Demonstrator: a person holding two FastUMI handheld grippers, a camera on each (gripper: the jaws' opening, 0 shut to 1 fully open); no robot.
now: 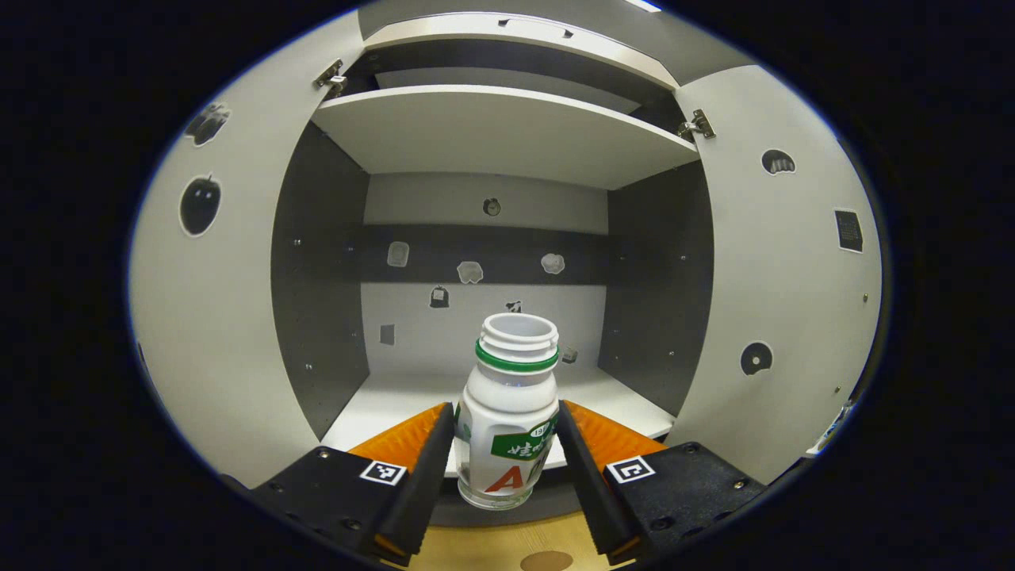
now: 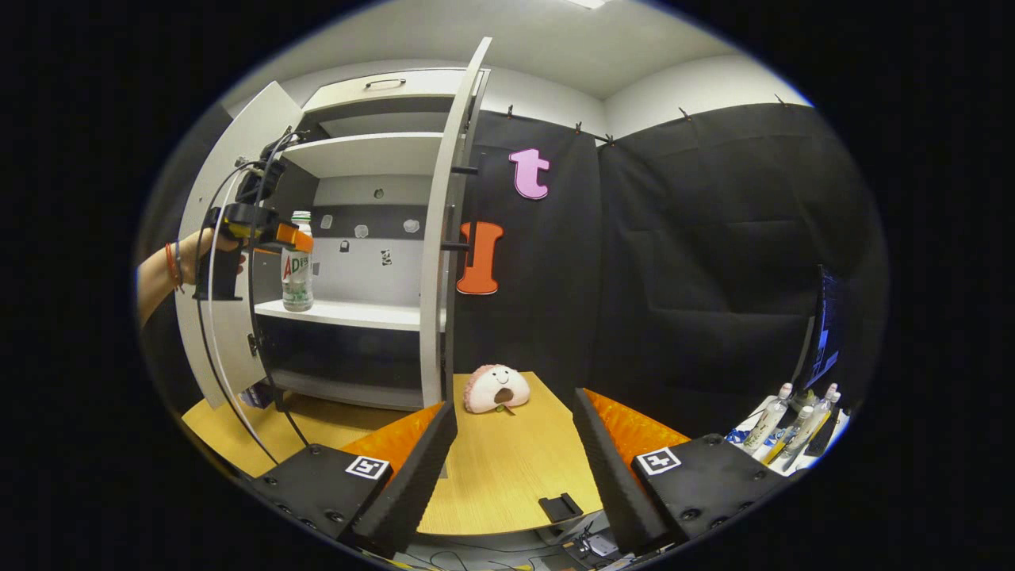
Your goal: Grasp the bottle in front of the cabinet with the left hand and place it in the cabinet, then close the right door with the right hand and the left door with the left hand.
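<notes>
Left tool (image 1: 506,444) pinches the bottle (image 1: 507,412) upright, long axis vertical, open mouth up, at the front edge of the cabinet (image 1: 492,135) lower shelf (right tool (image 2: 514,444) spread, idle over the worktop (image 2: 507,468)); risk: released half off the edge, it likely tips out.

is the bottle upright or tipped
Upright: the bottle stands vertical, mouth up, between the left tongs, level with the cabinet shelf.

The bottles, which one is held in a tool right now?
The capless white bottle with the green neck ring, clamped by the left tool at the cabinet shelf; the others stand far right.
</notes>
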